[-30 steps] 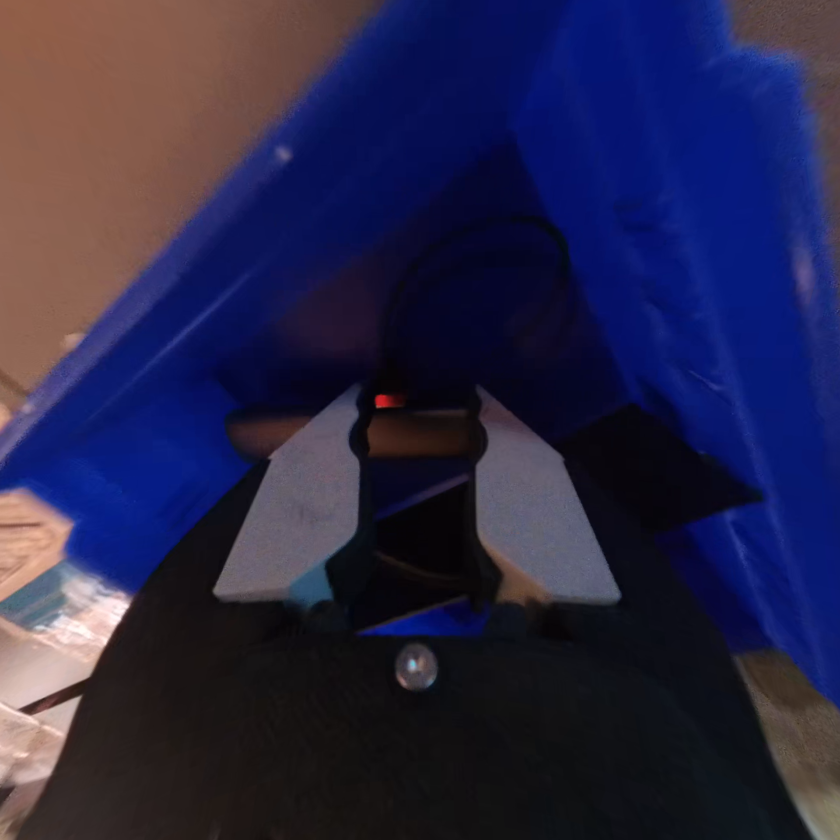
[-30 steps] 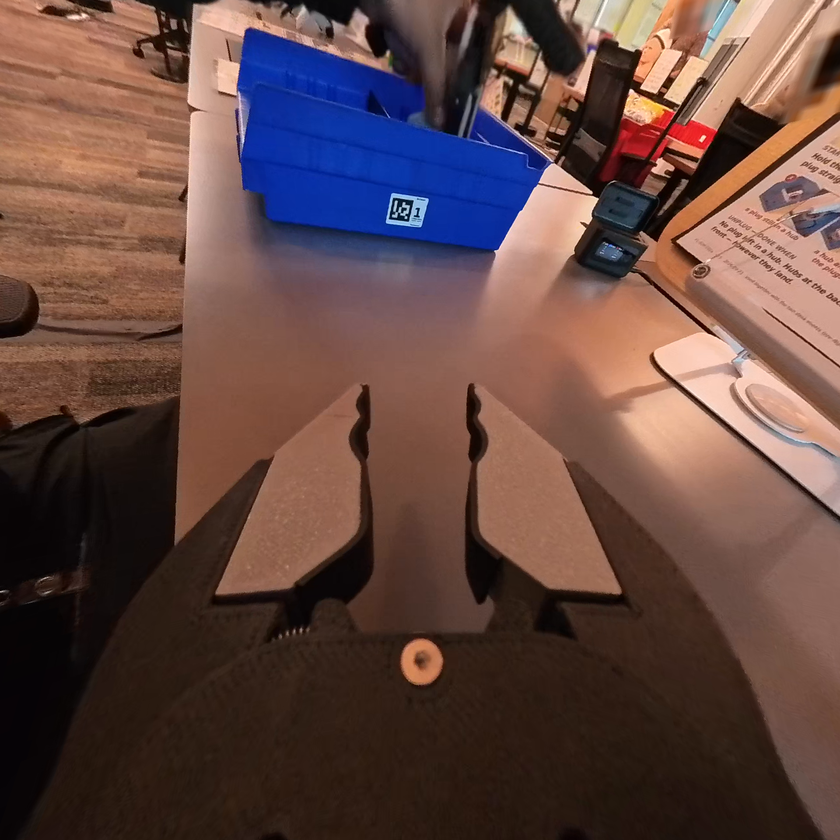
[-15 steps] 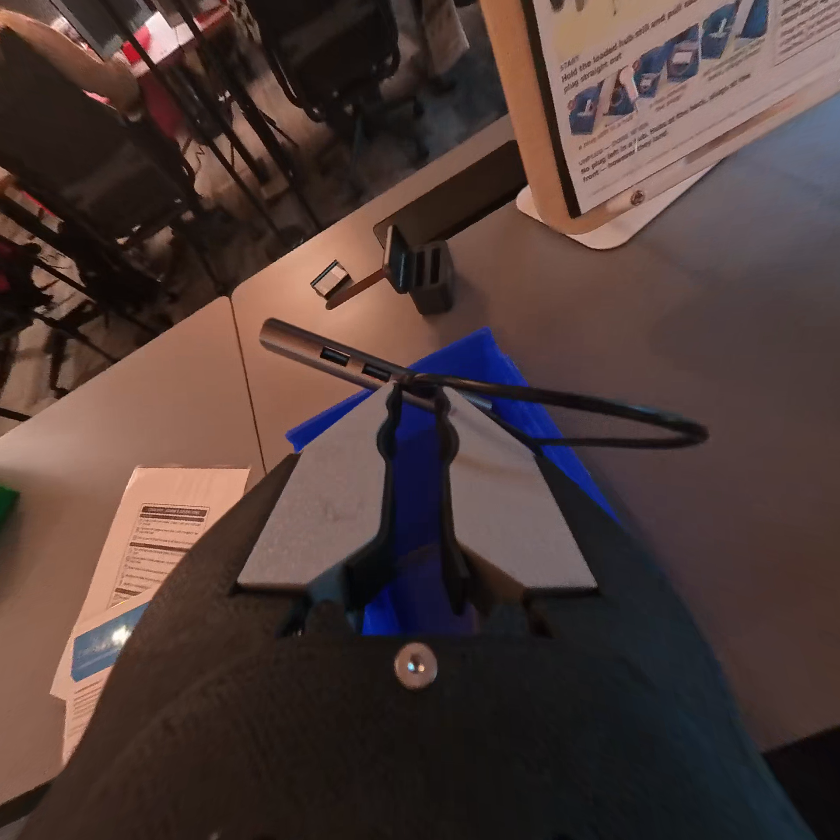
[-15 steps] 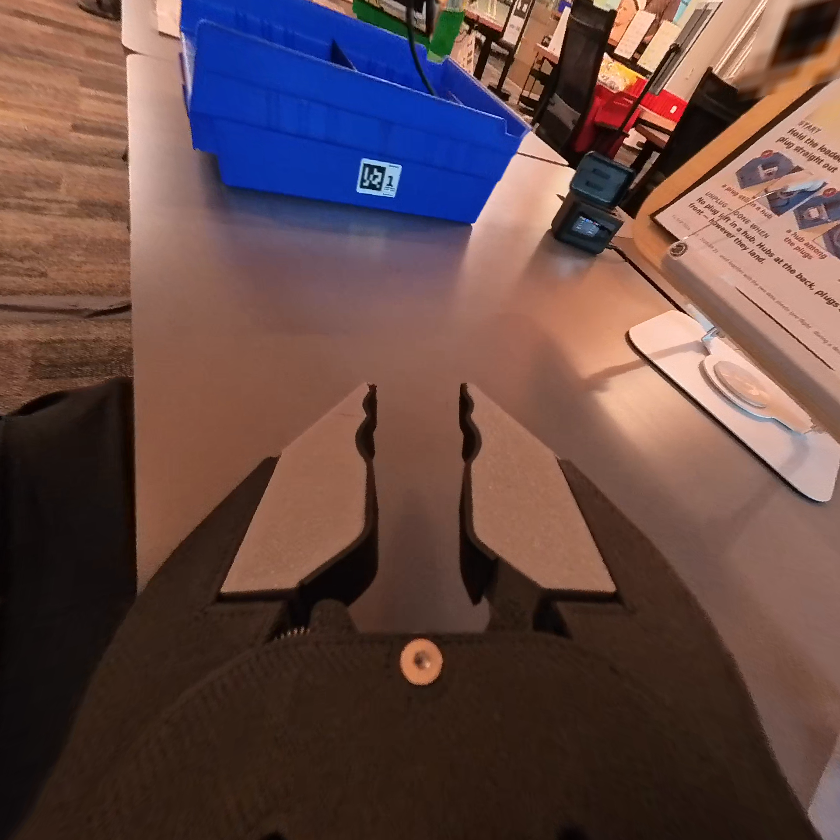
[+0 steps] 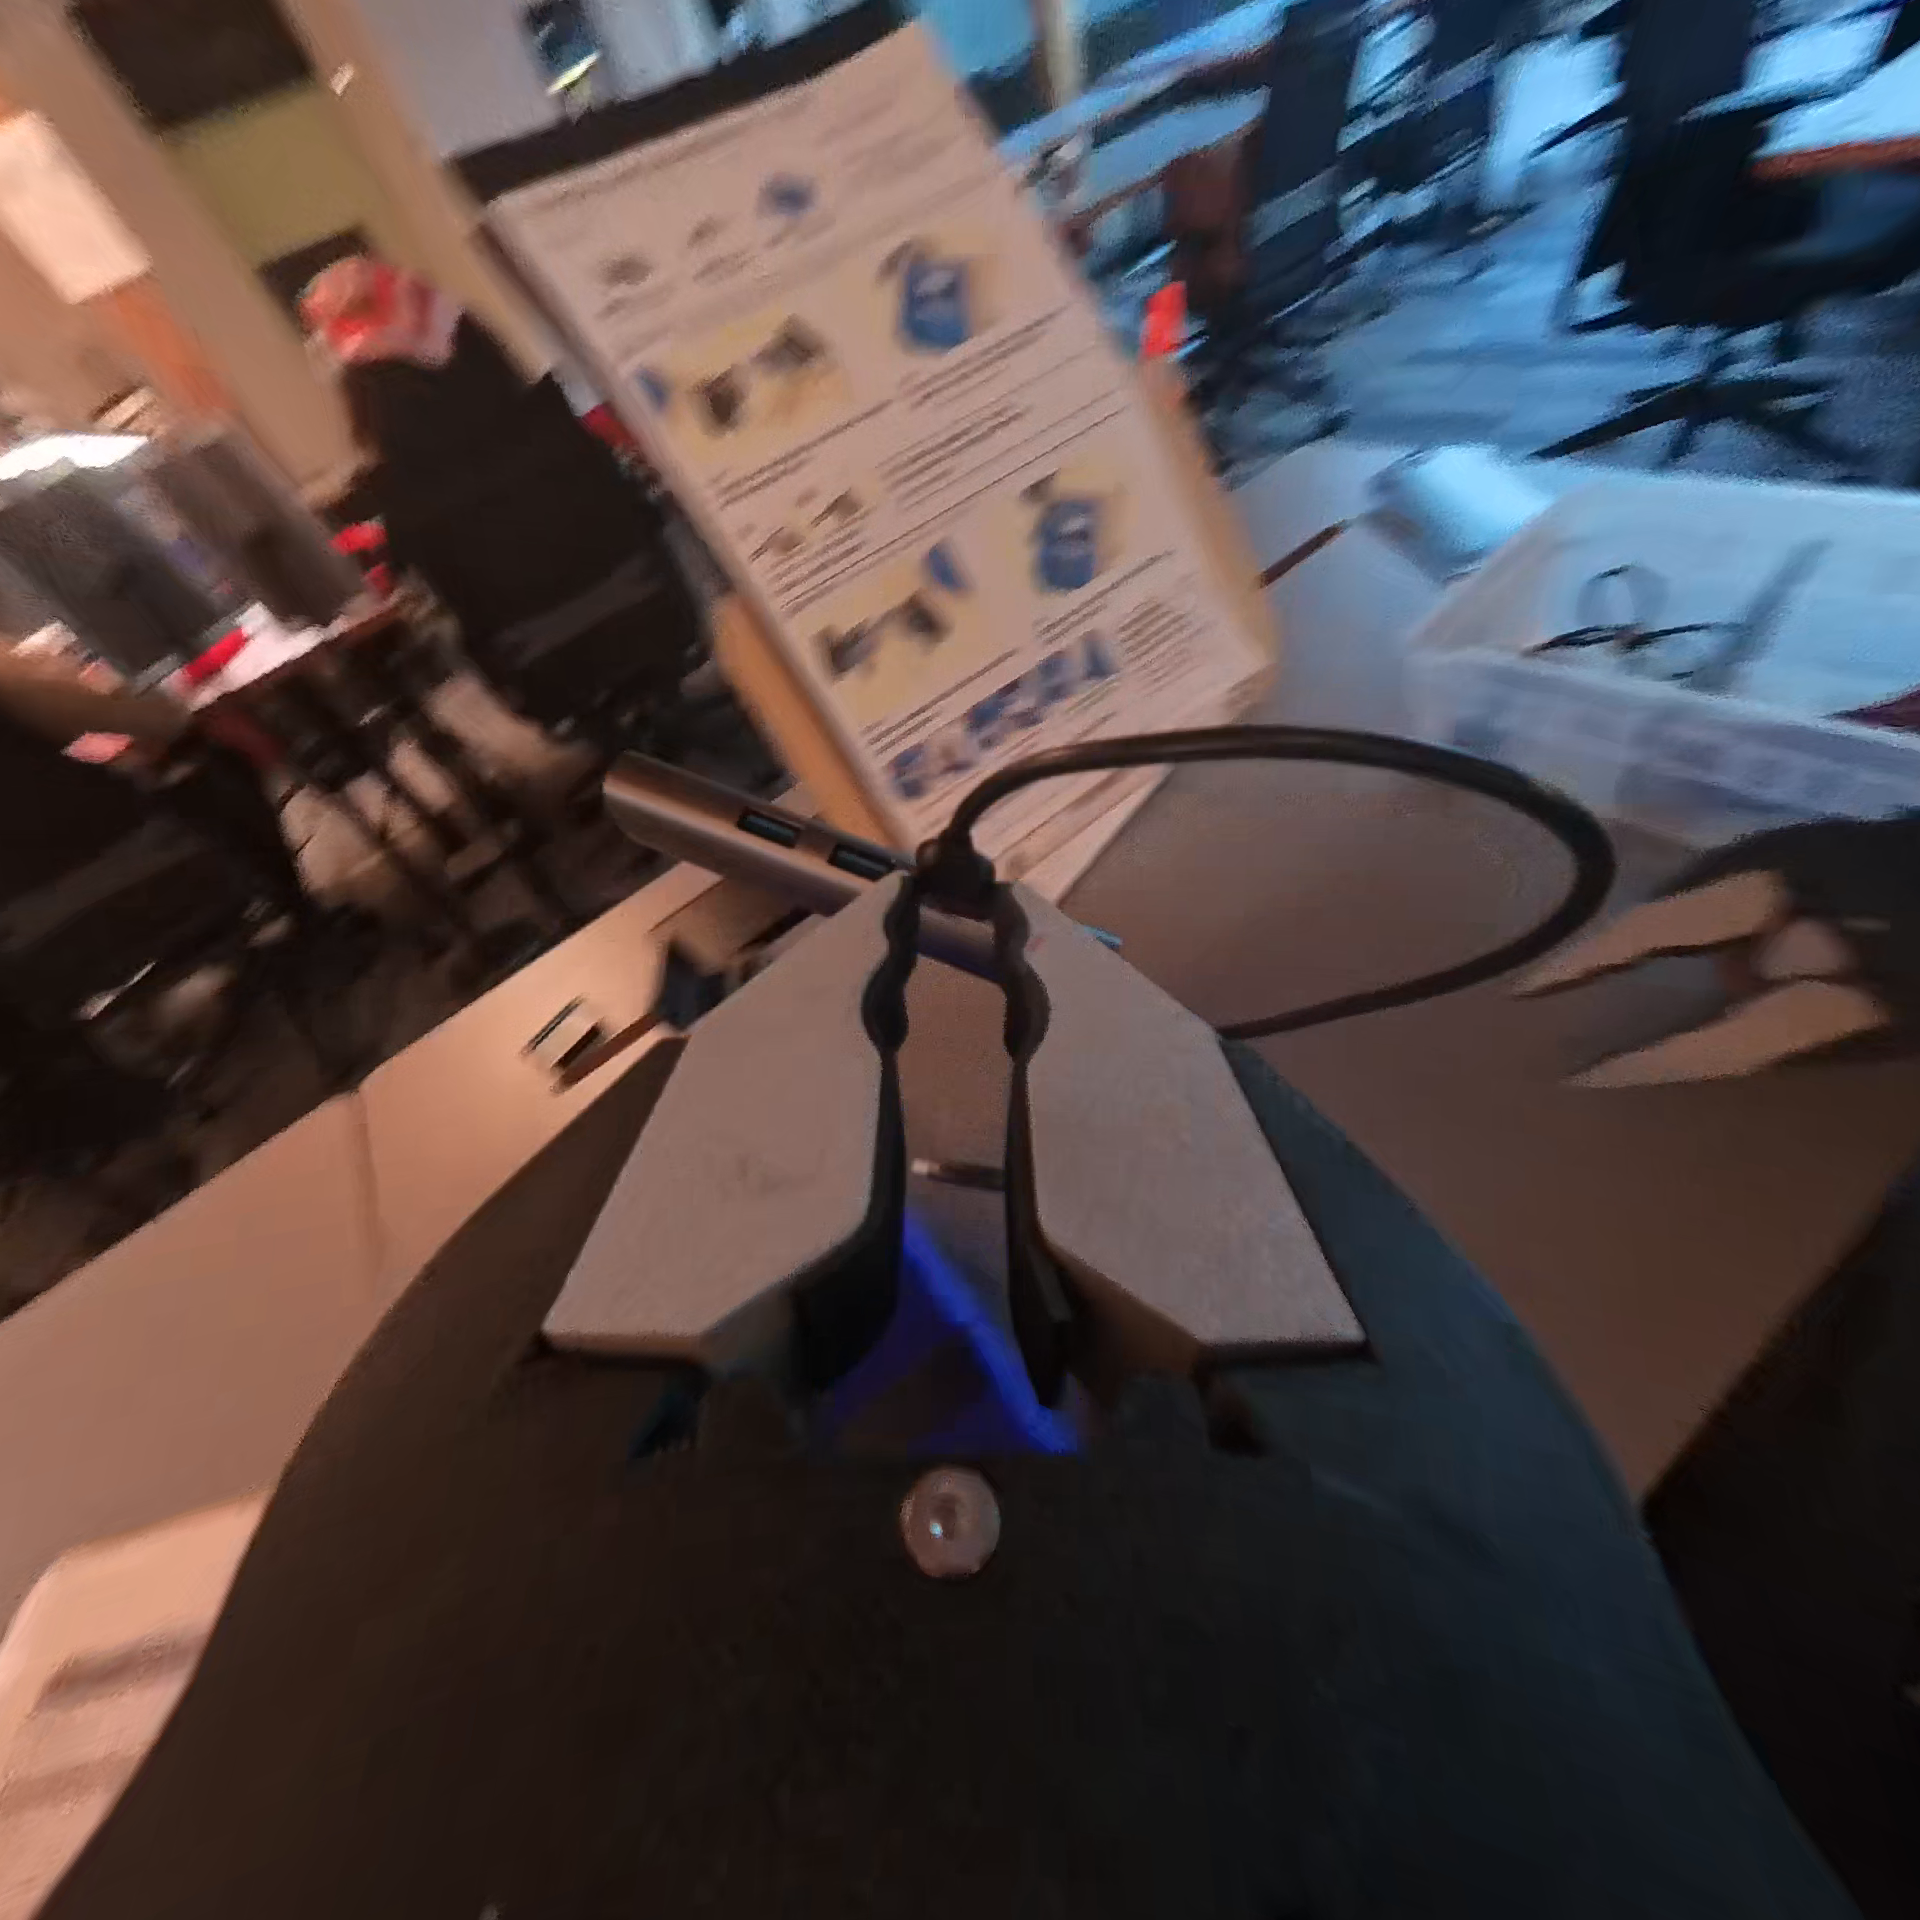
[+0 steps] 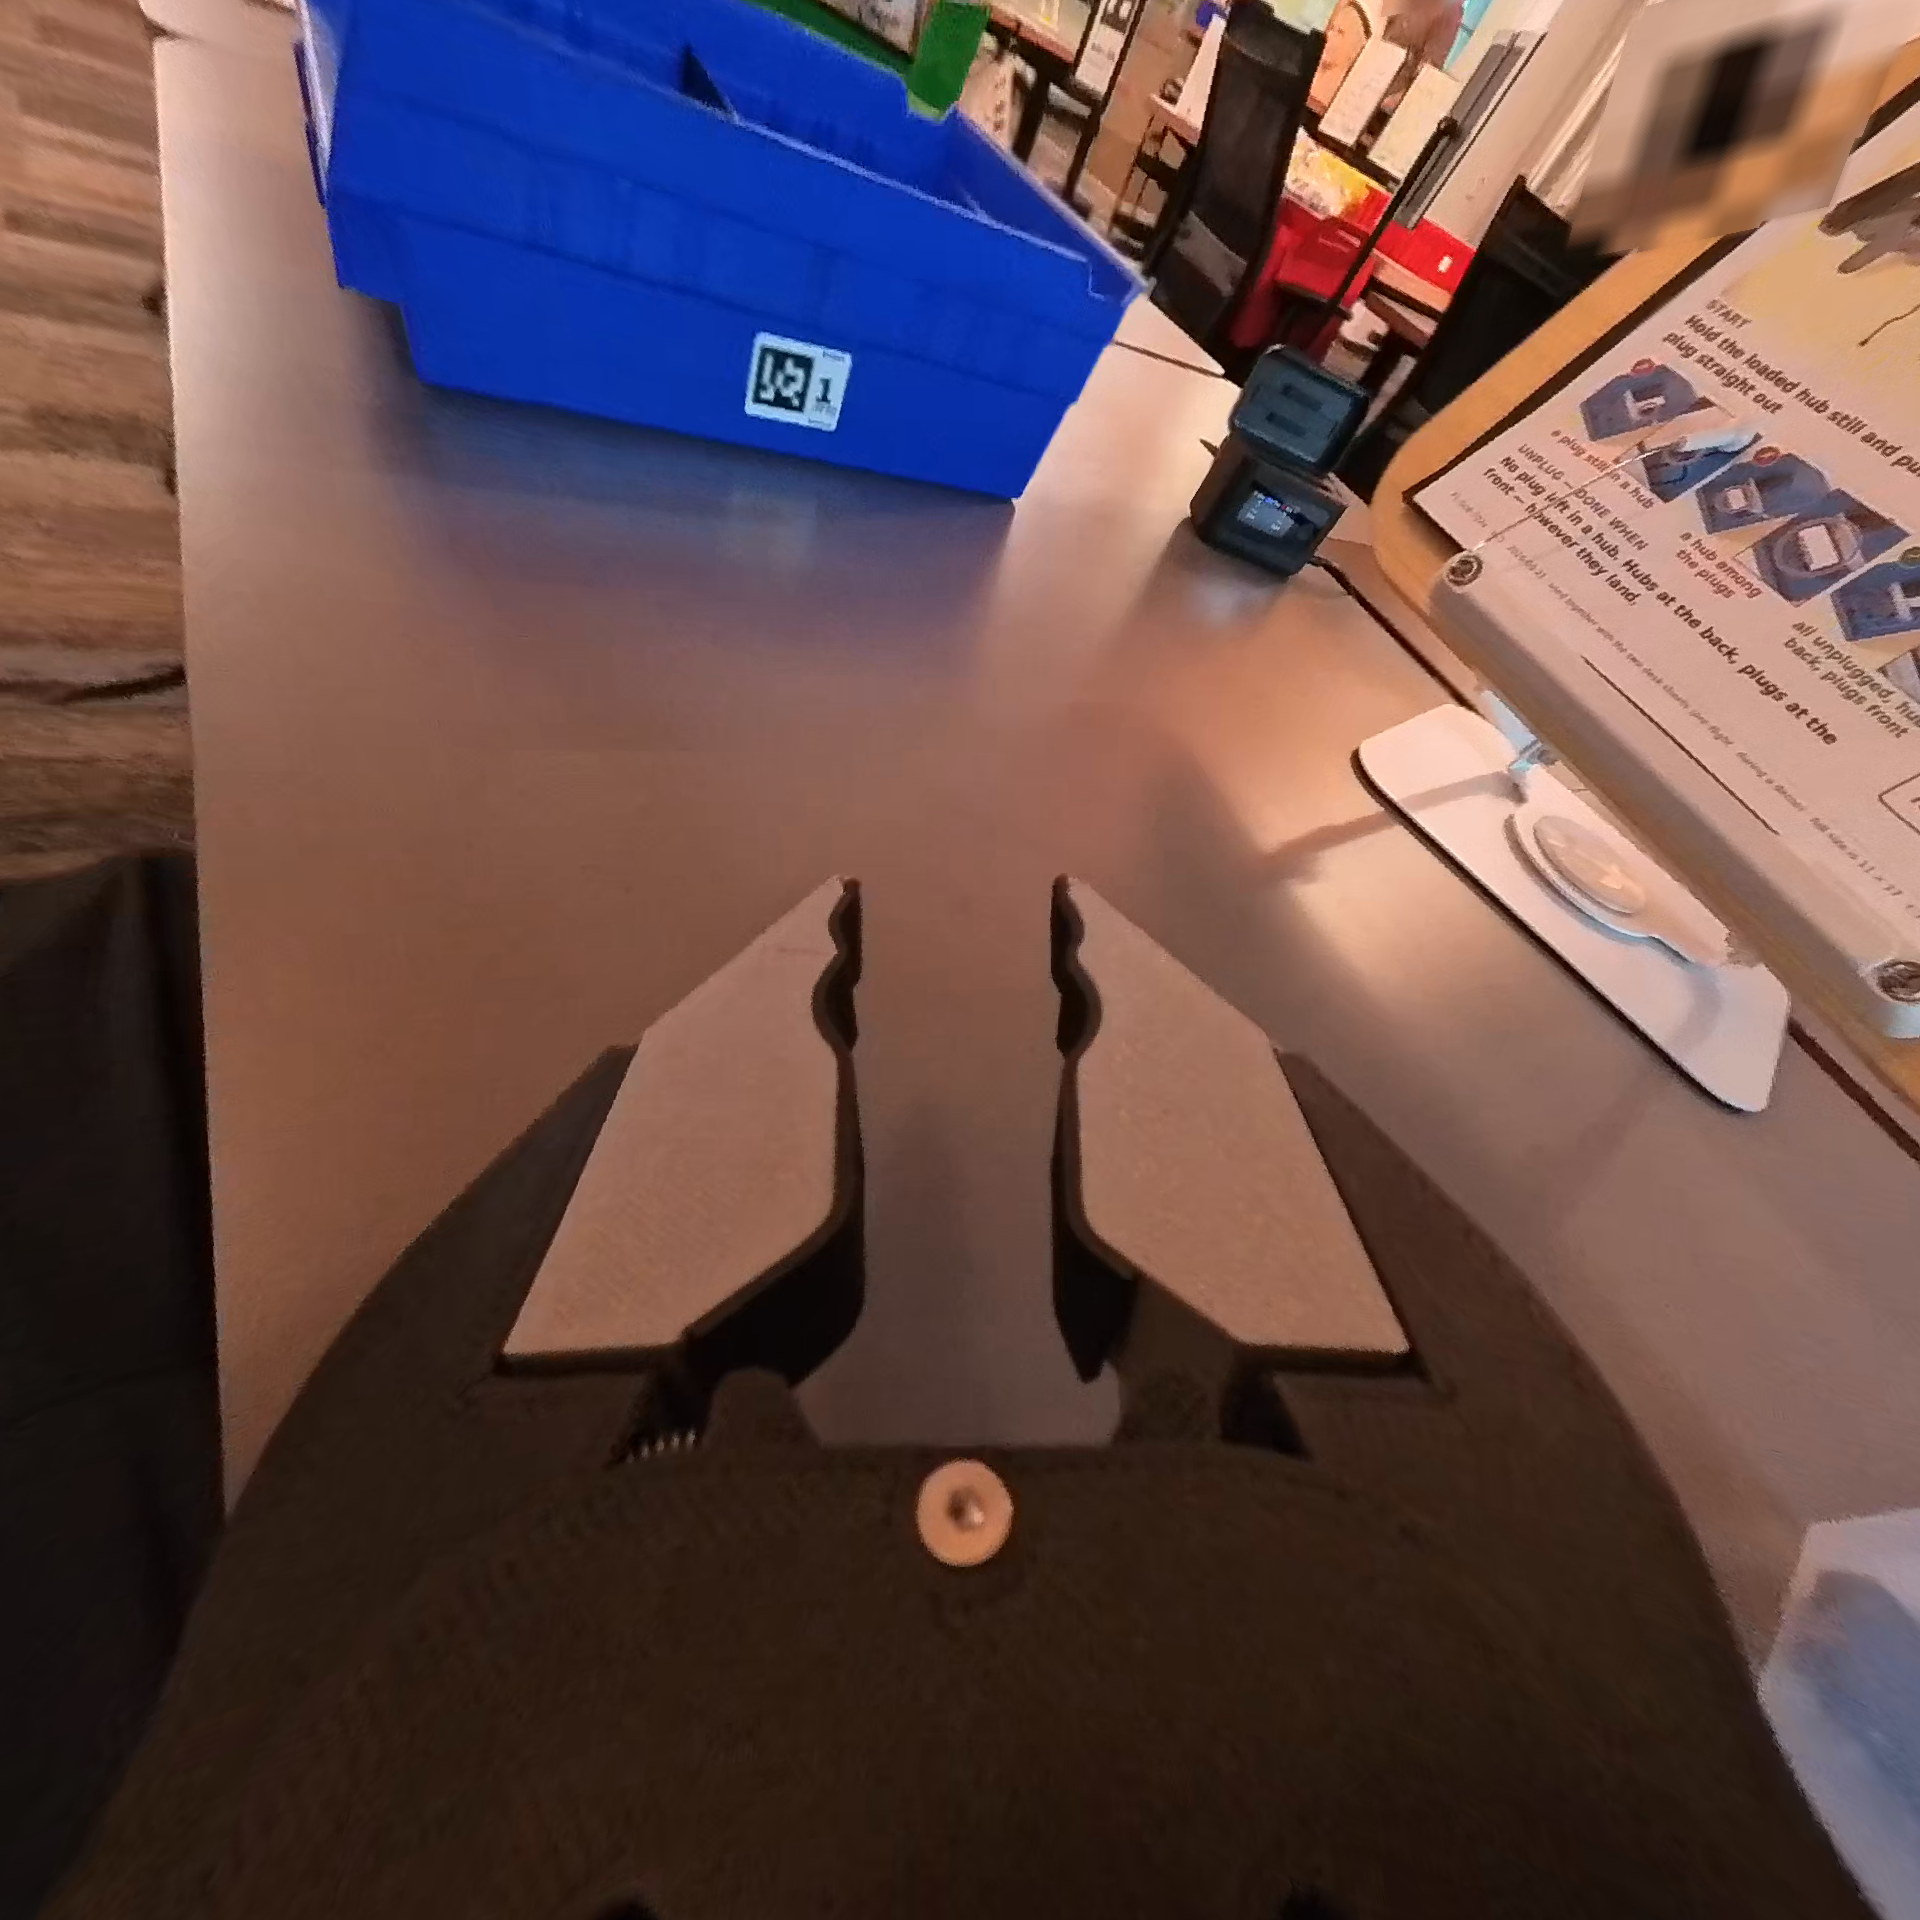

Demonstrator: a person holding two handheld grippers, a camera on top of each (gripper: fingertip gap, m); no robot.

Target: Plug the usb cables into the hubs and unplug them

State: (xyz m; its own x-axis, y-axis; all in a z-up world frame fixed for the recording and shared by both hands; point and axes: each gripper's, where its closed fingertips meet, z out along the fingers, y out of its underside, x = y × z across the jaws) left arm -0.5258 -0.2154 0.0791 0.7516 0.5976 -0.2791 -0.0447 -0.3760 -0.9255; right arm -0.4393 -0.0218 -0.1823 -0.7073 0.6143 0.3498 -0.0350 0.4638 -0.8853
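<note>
My left gripper (image 5: 956, 899) is shut on a slim grey USB hub (image 5: 748, 826) and holds it in the air above the table. The hub sticks out to the left of the fingertips with two ports showing. Its black cable (image 5: 1403, 769) loops out to the right and back under the gripper. The view is blurred by motion. The right gripper shows at the right edge of the left wrist view (image 5: 1745, 977). In its own view my right gripper (image 6: 954, 914) is open and empty, low over the grey table (image 6: 623, 727).
A blue bin (image 6: 675, 239) with a square tag stands at the far end of the table. A small black device (image 6: 1283, 468) sits to its right. An instruction board (image 6: 1704, 540) on a white stand (image 6: 1579, 894) lines the right side. A person shows behind in the left wrist view (image 5: 488, 499). About 35 centimetres separates my left fingertips from my right.
My left gripper has lifted the hub out of the blue bin and swung it up and away, toward the board. My right gripper has moved a little forward over the table, still open.
</note>
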